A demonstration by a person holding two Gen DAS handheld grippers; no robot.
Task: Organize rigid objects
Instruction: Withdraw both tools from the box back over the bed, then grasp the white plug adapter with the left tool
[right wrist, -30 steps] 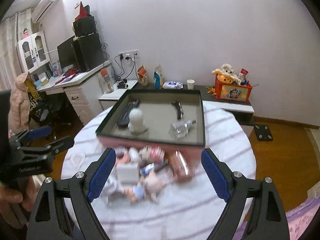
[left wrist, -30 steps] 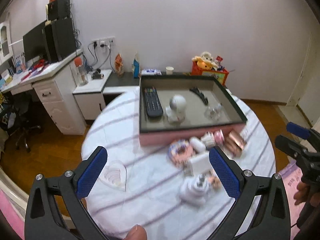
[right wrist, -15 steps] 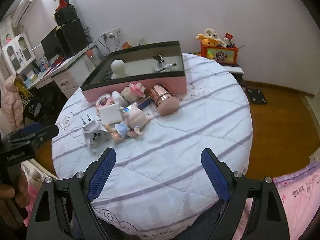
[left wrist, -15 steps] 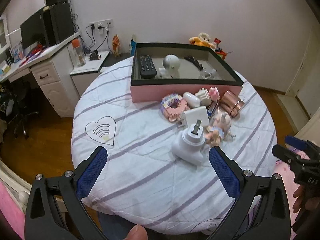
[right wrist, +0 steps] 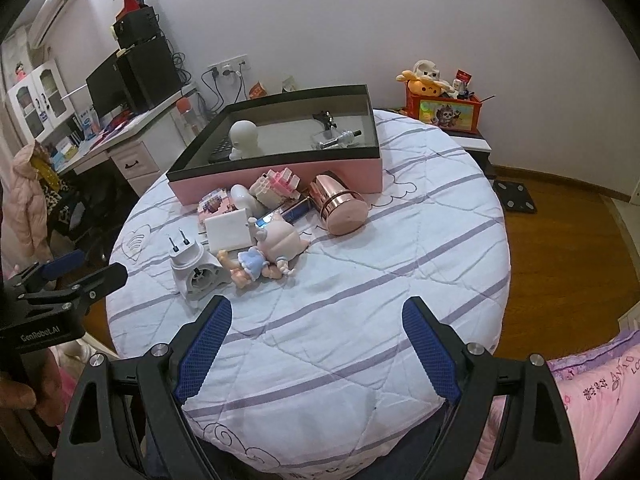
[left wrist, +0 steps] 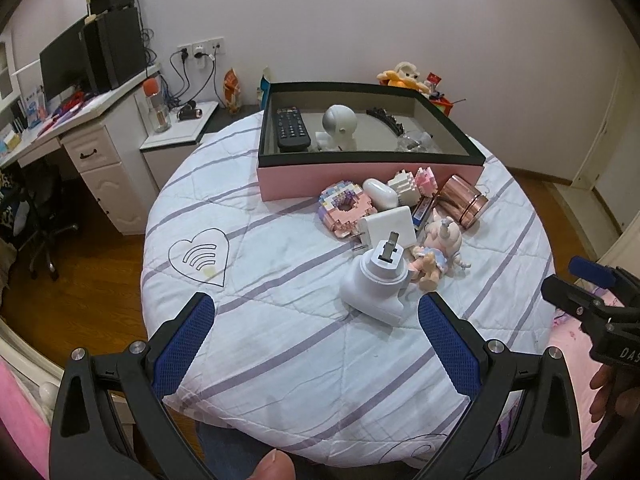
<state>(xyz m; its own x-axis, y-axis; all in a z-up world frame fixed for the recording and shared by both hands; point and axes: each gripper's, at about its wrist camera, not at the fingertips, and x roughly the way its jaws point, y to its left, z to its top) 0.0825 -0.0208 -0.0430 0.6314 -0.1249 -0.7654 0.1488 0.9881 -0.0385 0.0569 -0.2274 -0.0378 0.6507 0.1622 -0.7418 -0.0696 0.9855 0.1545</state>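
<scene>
A pink box point(left wrist: 360, 176) point(right wrist: 280, 184) with a black rim stands at the far side of the round table. It holds a remote point(left wrist: 292, 128), a white round figure point(left wrist: 338, 124) point(right wrist: 245, 138) and small clear items point(right wrist: 336, 138). In front of it lie a white plug device point(left wrist: 378, 284) point(right wrist: 196, 270), a white adapter point(left wrist: 390, 224), a doll point(left wrist: 438, 250) point(right wrist: 272, 248), block toys point(left wrist: 346, 210), a white case point(left wrist: 380, 192) and a rose-gold tin point(left wrist: 462, 200) point(right wrist: 340, 206). My left gripper point(left wrist: 316, 344) and right gripper point(right wrist: 316, 348) are both open and empty, near the table's front edge.
The table wears a white quilt with purple stripes point(left wrist: 280, 340). A white desk with a monitor and speakers point(left wrist: 80, 80) stands at the left. A toy box with plush toys point(right wrist: 440, 104) stands by the back wall. Pink bedding point(right wrist: 592, 400) is at the right.
Both grippers have pulled back from the box toward the table's front edge and stay open. The objects on the table have not moved.
</scene>
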